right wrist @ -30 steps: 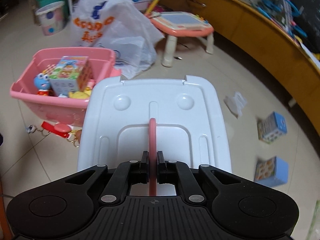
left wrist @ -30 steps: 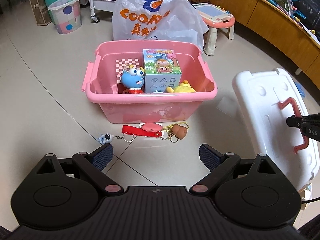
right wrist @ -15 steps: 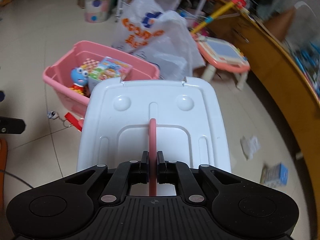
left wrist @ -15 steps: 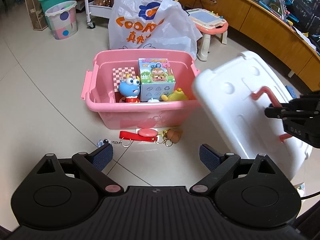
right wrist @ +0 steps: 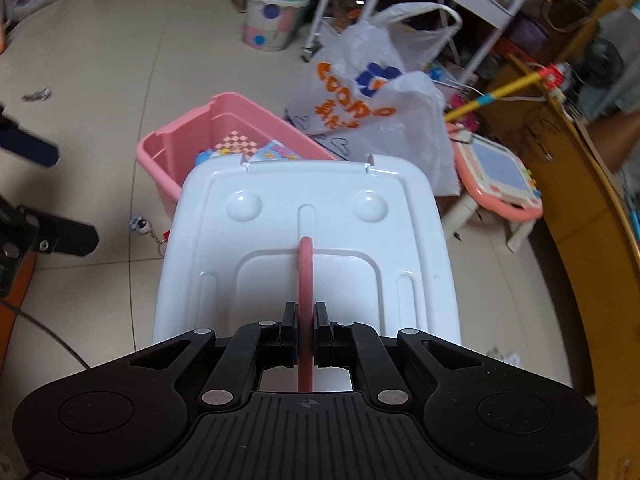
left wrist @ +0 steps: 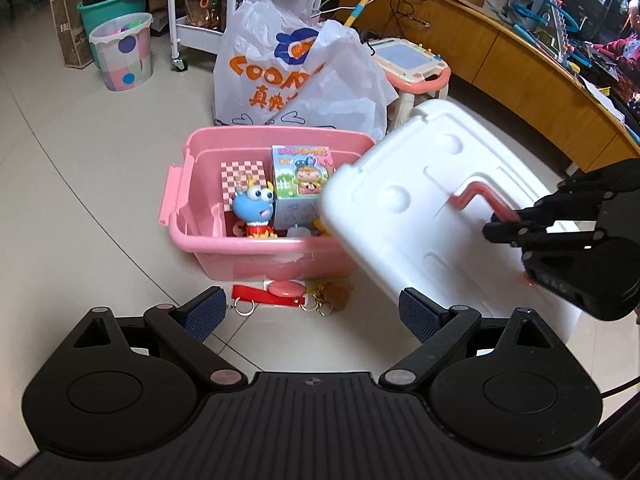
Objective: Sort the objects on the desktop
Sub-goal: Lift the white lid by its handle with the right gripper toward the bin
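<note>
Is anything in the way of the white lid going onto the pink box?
Nothing visible blocks it. The white lid, held by the right gripper, hangs over the pink box; the tall toy carton might poke above the rim.

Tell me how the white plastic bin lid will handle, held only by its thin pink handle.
The white plastic bin lid looks rigid and probably light, so it shouldn't sag. Gripped only at its thin pink handle by the right gripper, it may swing or tilt; it already hangs slanted over the pink plastic bin. The smooth handle might slip.

The white lid [left wrist: 432,216] has swung from the floor over the pink bin [left wrist: 256,256].
</note>
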{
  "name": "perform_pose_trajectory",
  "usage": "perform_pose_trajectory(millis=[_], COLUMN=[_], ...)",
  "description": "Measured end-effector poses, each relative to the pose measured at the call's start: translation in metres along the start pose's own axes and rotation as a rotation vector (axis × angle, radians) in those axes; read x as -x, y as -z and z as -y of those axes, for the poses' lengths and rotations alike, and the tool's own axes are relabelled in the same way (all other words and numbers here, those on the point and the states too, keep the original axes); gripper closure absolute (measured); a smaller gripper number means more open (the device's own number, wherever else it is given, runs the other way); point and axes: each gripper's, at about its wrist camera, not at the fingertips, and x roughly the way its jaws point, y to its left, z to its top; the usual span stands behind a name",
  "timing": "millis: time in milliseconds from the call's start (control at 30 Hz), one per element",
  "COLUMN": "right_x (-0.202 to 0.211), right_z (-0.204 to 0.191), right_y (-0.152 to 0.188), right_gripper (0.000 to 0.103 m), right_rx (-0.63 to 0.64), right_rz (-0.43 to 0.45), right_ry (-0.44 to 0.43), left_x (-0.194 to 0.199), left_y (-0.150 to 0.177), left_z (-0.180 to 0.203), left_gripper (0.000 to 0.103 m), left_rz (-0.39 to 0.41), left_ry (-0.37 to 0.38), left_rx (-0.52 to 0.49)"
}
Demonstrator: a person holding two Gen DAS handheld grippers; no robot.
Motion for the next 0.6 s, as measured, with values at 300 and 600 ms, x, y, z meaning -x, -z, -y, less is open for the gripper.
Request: perform_pose_trajectory(millis=[300, 600], right_x=[-0.013, -0.034], right_z=[0.001, -0.010], right_y=[-0.023, -0.053], right_gripper=[0.097, 0.097], right_rx=[0.134, 0.274], right_rz=[0.011, 0.041], right_ry=[-0.018, -0.061], left_x=[-0.007, -0.023], left_y=[-0.011, -0.015], left_z=[-0.007, -0.023], left_gripper=[0.008, 0.008], left_rz=[-0.022, -0.053], left_ry=[-0.017, -0.050], left_rx=[0.031, 0.091])
